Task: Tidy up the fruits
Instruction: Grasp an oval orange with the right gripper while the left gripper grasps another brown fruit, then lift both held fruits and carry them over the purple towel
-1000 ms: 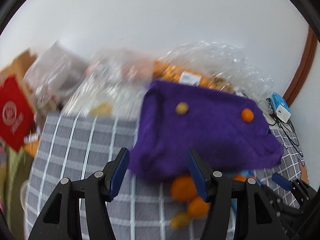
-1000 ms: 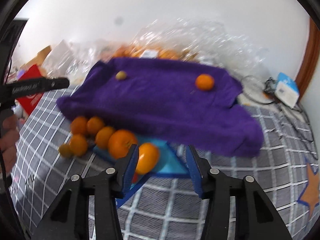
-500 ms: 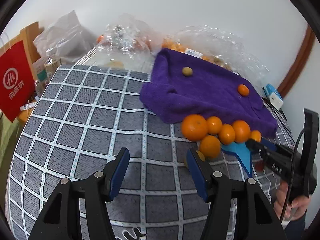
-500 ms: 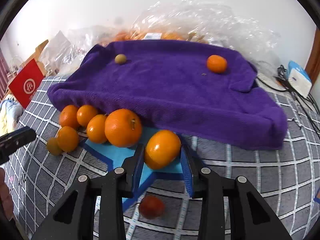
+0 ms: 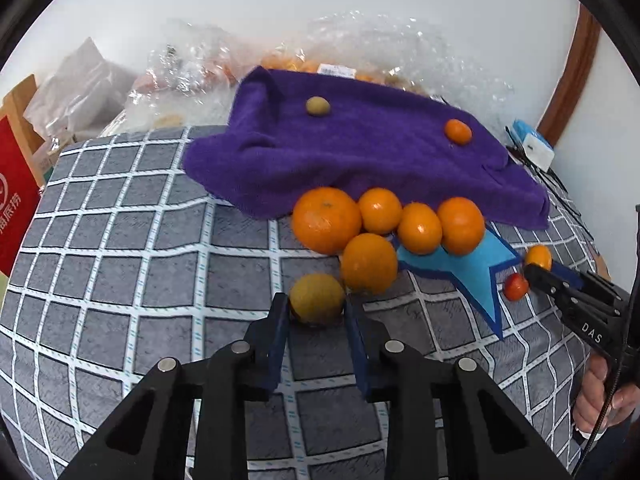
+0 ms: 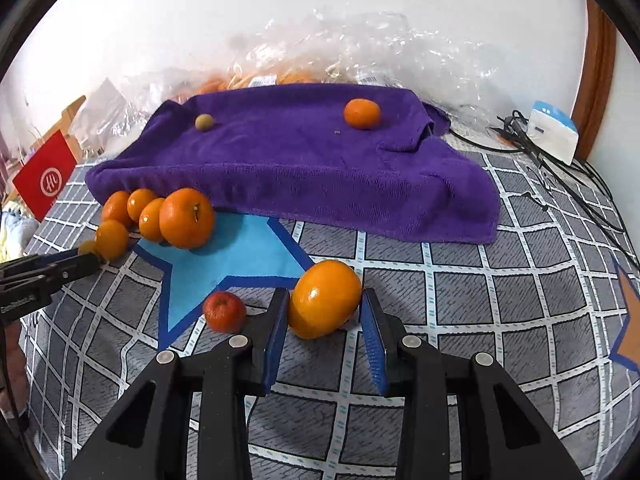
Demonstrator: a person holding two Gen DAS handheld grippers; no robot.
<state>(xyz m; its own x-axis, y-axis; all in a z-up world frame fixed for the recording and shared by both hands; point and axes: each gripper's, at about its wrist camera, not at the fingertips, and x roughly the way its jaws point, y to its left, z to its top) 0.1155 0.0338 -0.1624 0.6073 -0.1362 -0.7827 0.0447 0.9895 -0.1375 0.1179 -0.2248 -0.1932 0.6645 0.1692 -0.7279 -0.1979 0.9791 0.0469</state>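
Plain white wall (image 6: pixel 280 8) behind, evenly lit. Brown wooden door frame (image 6: pixel 598 60) at the right edge. Grey checked cloth with white grid lines (image 5: pixel 120 240) across the whole surface, blue star patch (image 6: pixel 232 256) on it. Crumpled clear plastic bags (image 6: pixel 380 40) against the wall, red paper bag (image 5: pixel 12 200) at far left.

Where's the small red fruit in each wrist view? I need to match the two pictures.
Left wrist view: the small red fruit lies far right, just off the blue star's point, beside the right gripper's tip.
Right wrist view: the small red fruit lies lower left of centre, just left of the right gripper, below the blue star.
Shared landmark: the purple towel behind the oranges.
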